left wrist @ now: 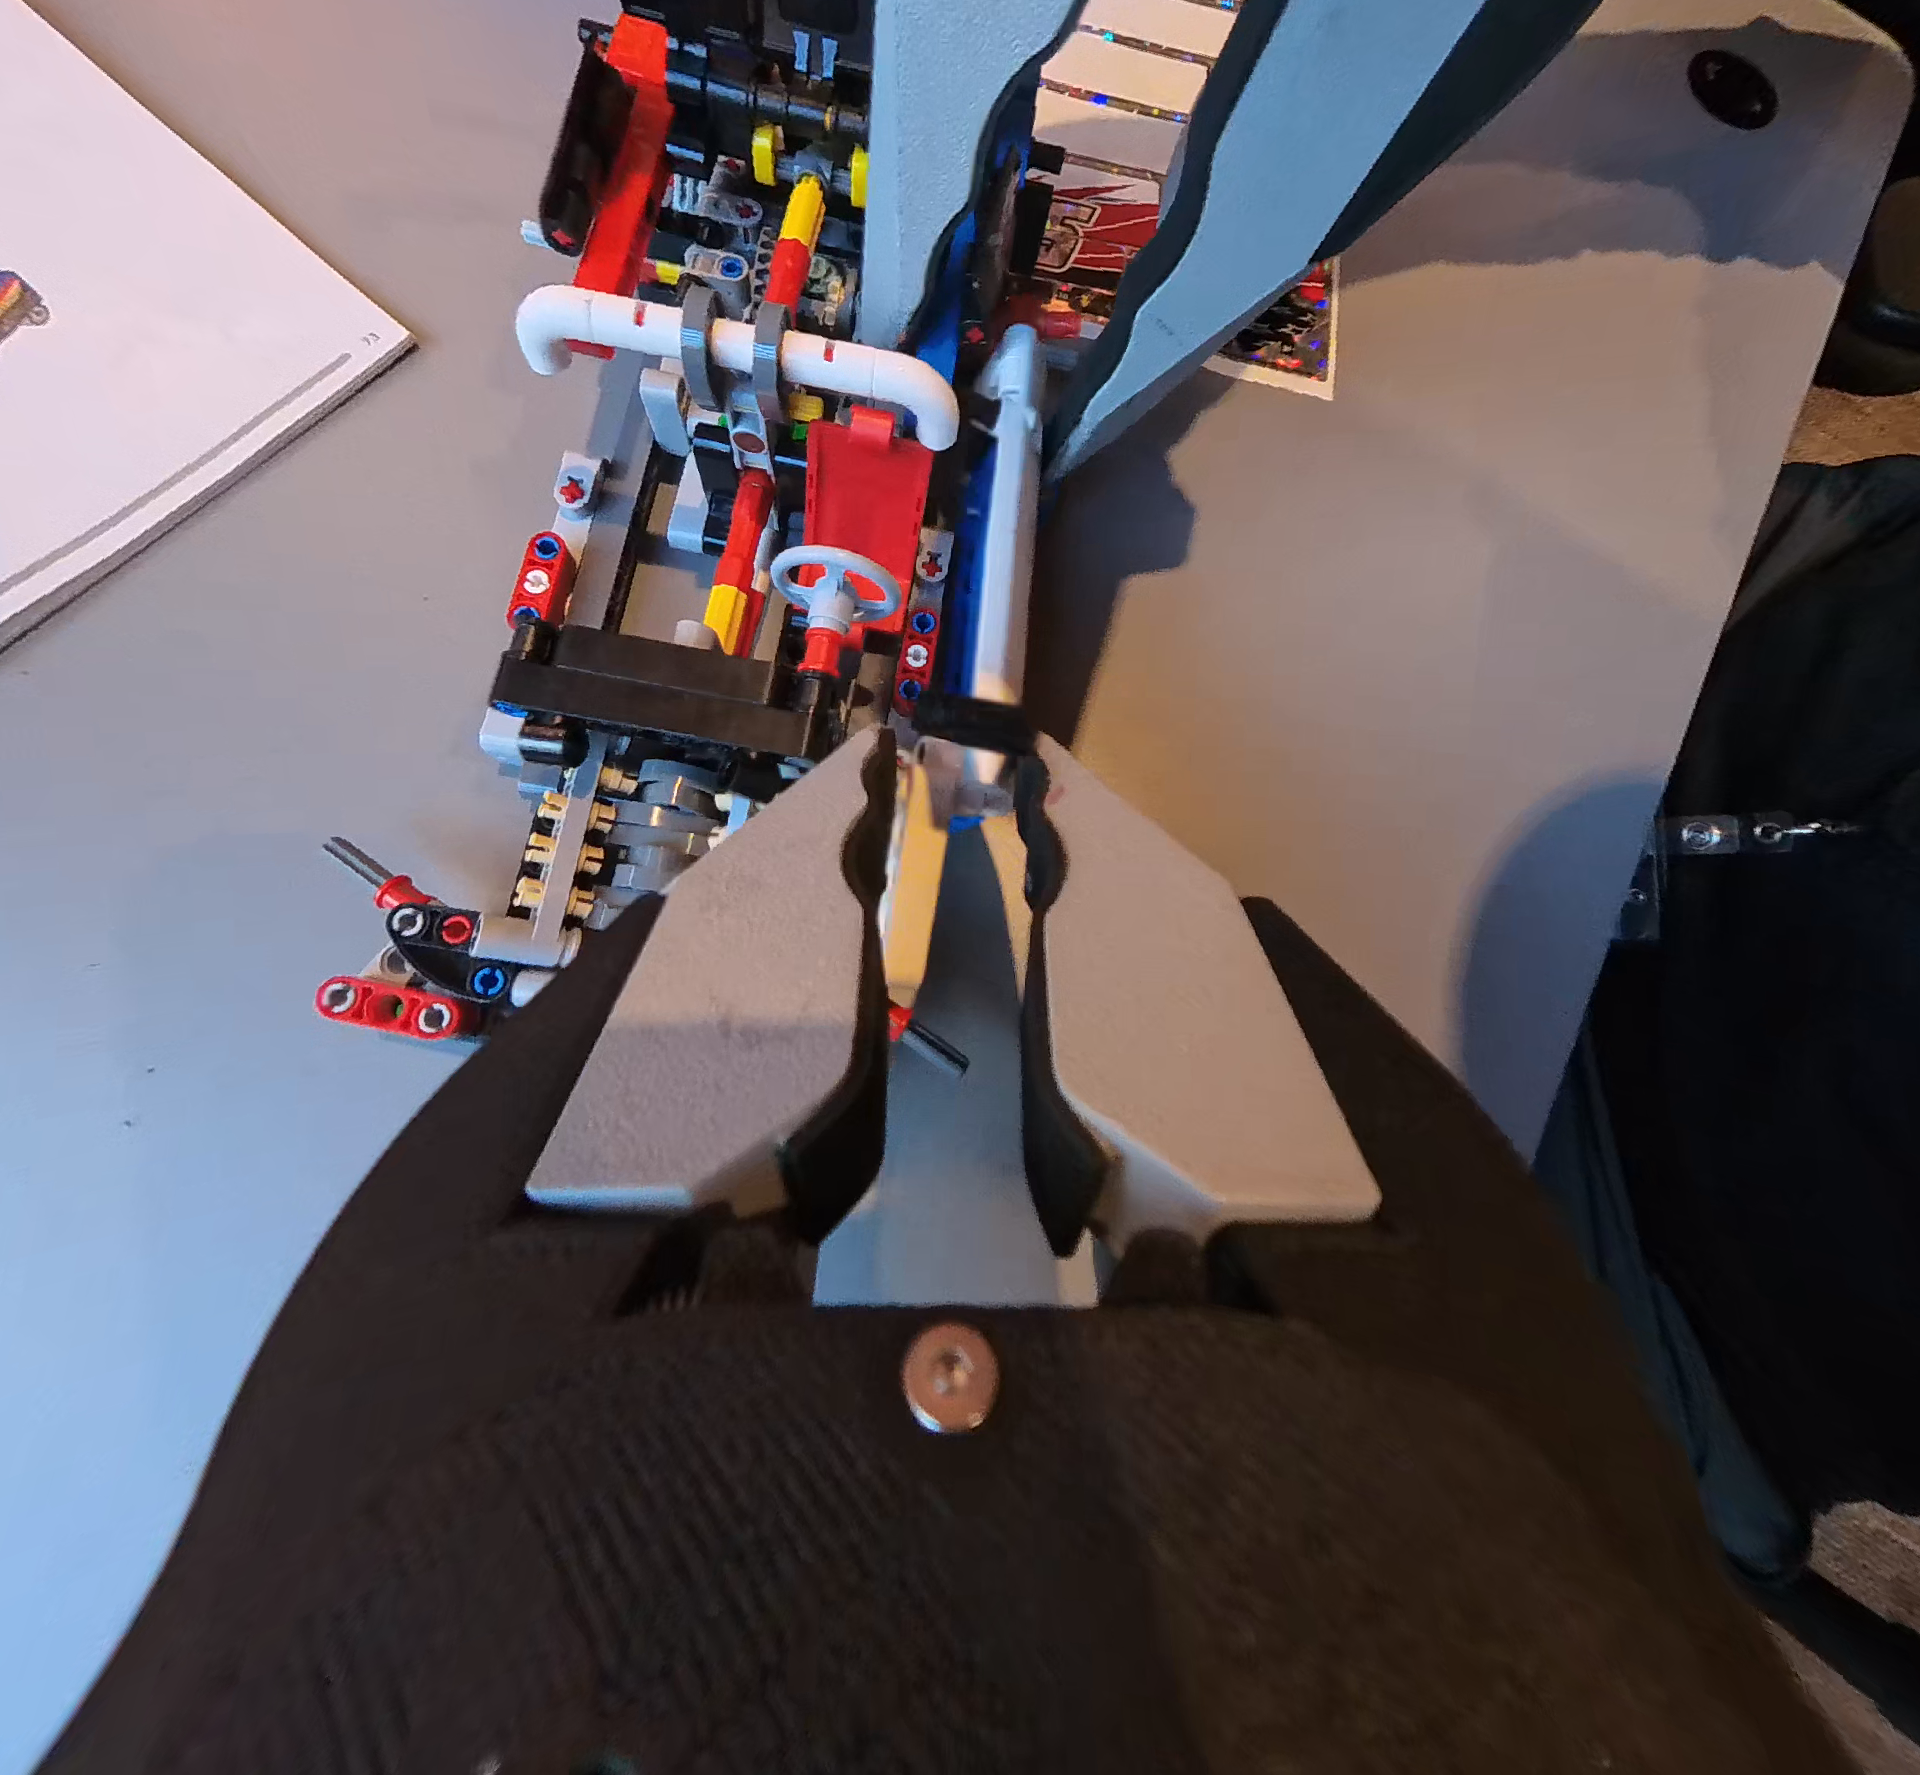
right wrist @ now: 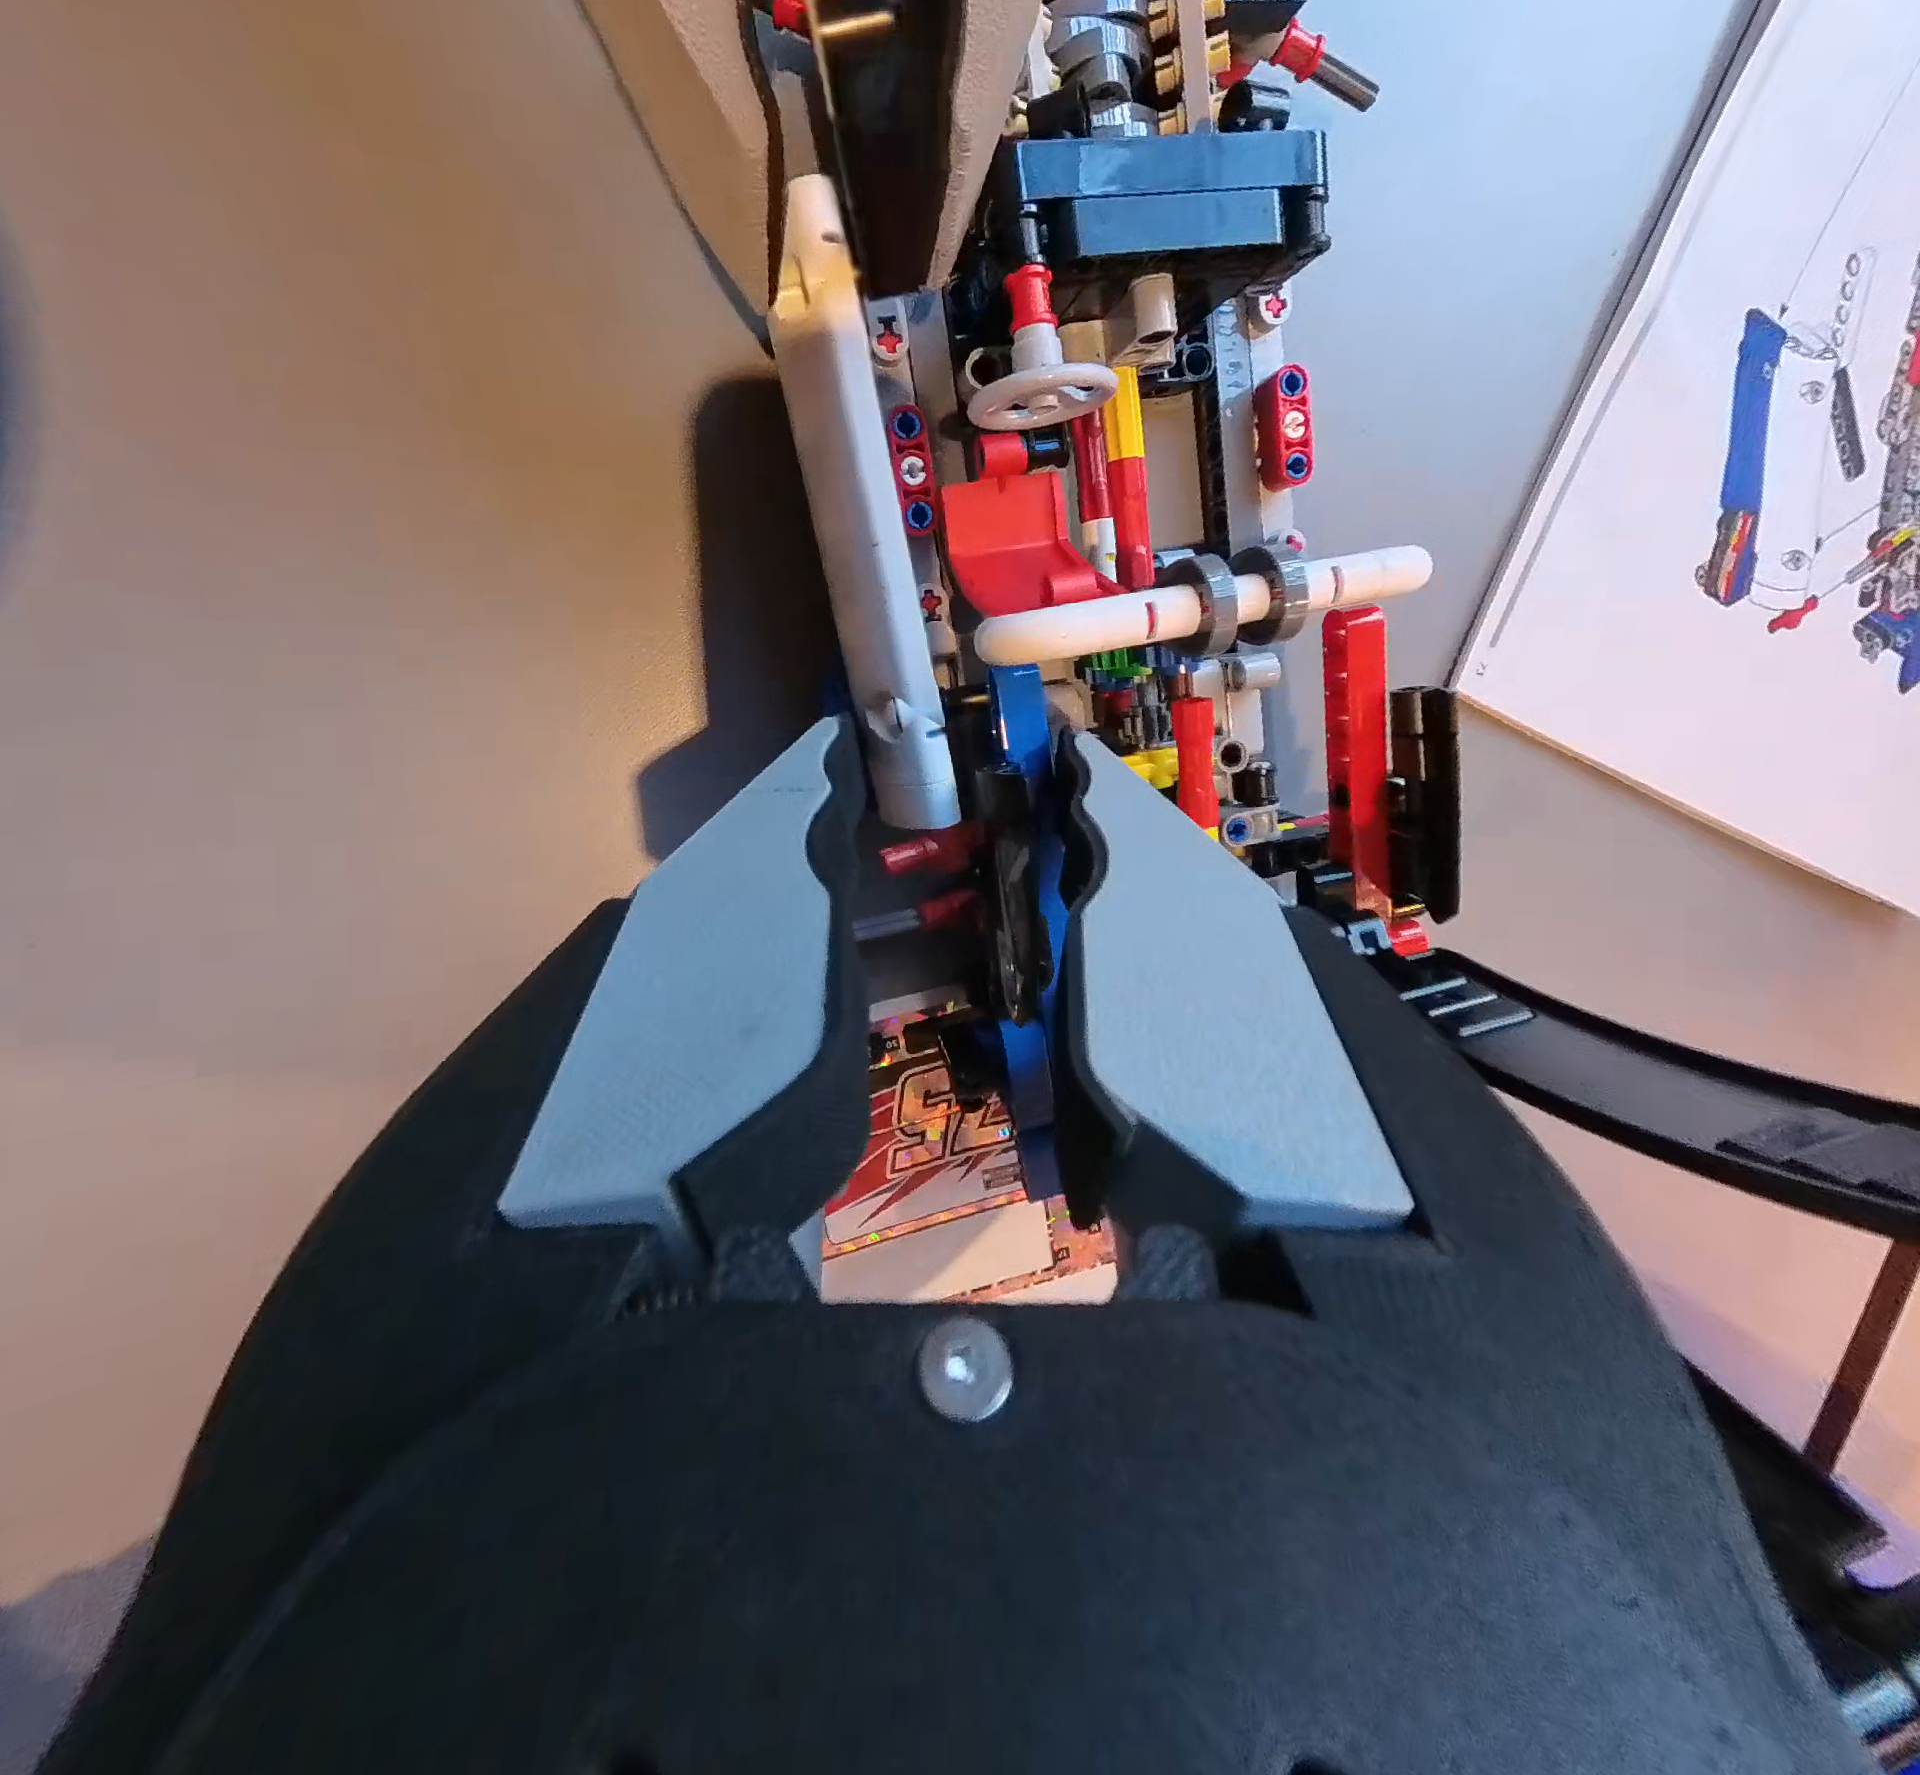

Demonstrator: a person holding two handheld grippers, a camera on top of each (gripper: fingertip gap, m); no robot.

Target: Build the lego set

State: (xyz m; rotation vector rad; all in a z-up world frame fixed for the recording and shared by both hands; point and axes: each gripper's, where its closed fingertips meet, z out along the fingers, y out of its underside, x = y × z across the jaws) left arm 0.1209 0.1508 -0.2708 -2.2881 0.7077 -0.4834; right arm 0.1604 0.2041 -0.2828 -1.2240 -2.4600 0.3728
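Here the half-built lego car (left wrist: 727, 520) lies on the grey table (left wrist: 1455, 582), between the booklet (left wrist: 156, 354) and sticker sheet (left wrist: 1174, 115). The left gripper (left wrist: 951, 769) pinches the near end of its white side panel (left wrist: 1003, 562); the right gripper (right wrist: 961, 790) pinches the far end.

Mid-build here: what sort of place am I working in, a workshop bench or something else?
Probably a desk at home or in an office, not a workshop: a plain grey tabletop holds the half-built lego car, an open instruction booklet and a sticker sheet.
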